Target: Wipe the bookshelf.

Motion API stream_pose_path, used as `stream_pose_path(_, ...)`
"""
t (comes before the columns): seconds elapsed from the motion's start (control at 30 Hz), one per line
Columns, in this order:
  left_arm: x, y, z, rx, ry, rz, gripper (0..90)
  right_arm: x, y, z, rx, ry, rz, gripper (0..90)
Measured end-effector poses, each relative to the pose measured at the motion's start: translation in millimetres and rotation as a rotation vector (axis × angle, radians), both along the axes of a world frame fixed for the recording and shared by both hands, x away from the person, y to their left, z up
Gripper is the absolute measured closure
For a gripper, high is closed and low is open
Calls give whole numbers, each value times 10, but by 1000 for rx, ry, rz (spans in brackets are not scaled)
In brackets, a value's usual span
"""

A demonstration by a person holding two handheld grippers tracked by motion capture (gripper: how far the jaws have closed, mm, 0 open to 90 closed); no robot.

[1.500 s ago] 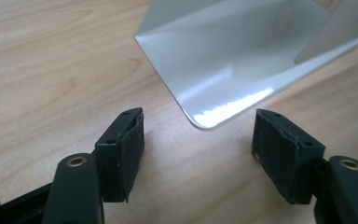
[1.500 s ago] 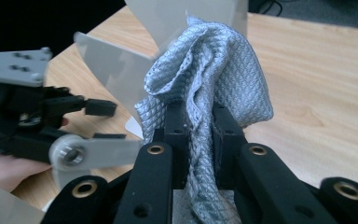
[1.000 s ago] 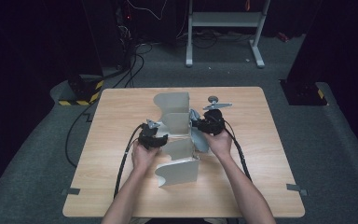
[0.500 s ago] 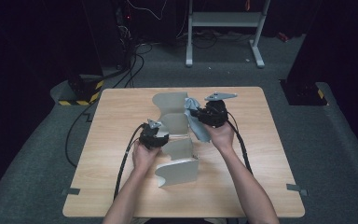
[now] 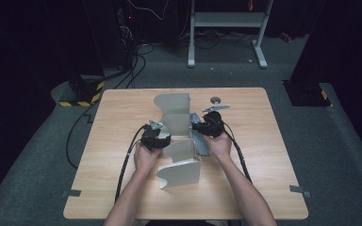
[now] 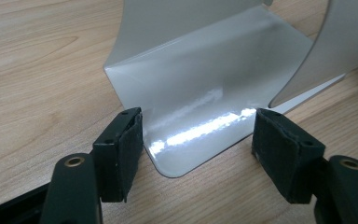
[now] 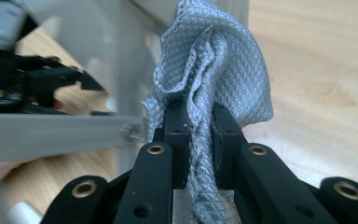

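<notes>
A pale grey bent metal sheet [image 5: 179, 172] with several curved upright panels stands at the table's middle. My left gripper [image 5: 156, 137] sits against its left side; in the left gripper view it [image 6: 199, 151] is open, and its pads [image 6: 127, 147] straddle the rounded corner of the sheet's glossy flat part [image 6: 205, 98]. My right gripper [image 5: 209, 125] is at the sheet's right side, shut on a blue-grey woven cloth [image 7: 214, 70]. The cloth [image 5: 199, 144] hangs beside a panel, bunched above the jaws in the right gripper view [image 7: 199, 126].
A small round grey knob [image 5: 215, 100] lies on the wooden table [image 5: 273, 165] just beyond the right gripper. Cables trail from both grippers toward the near edge. Bare wood lies to the far left and right of the sheet.
The right gripper rose and went a little farther away with the cloth, then came back down beside the sheet. The left gripper has stayed put.
</notes>
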State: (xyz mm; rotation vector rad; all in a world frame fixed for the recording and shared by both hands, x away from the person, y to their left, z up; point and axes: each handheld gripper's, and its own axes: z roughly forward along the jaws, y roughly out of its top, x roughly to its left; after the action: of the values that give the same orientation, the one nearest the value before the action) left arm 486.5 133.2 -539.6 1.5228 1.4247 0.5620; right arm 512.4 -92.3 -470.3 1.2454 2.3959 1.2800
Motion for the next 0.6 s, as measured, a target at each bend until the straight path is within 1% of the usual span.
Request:
stream_pose_path(0.07, 0, 0, 0, 0, 0, 0, 340, 43, -2, -108, -15, 36, -8, 805)
stream_pose_path(0.13, 0, 0, 0, 0, 0, 0, 340, 82, 12, -242, -42, 72, -10, 805)
stream_pose_path(0.2, 0, 0, 0, 0, 0, 0, 340, 115, 18, -340, -30, 101, -13, 806)
stream_pose_path(0.27, 1, 0, 0, 0, 0, 0, 340, 130, 18, -356, -19, 108, -15, 805)
stream_pose_path(0.3, 1, 1, 0, 1, 1, -1, 340, 134, 16, -341, -21, 103, -15, 805)
stream_pose_path(0.37, 1, 0, 1, 1, 1, -1, 340, 122, -11, -251, -2, 81, -16, 805)
stream_pose_path(0.4, 1, 0, 1, 0, 0, -1, 340, 110, -31, -178, 16, 62, -15, 806)
stream_pose_path(0.47, 0, 2, 2, 3, 4, -3, 340, 65, -67, 8, 59, 8, -13, 806)
stream_pose_path(0.5, 0, 3, 2, 2, 4, -3, 340, 37, -83, 130, 75, -20, -10, 806)
stream_pose_path(0.53, 0, 4, 2, 3, 5, -4, 340, 26, -81, 247, 70, -37, -3, 806)
stream_pose_path(0.6, 1, 1, 1, 0, 2, -2, 339, 19, -80, 369, 66, -70, 2, 807)
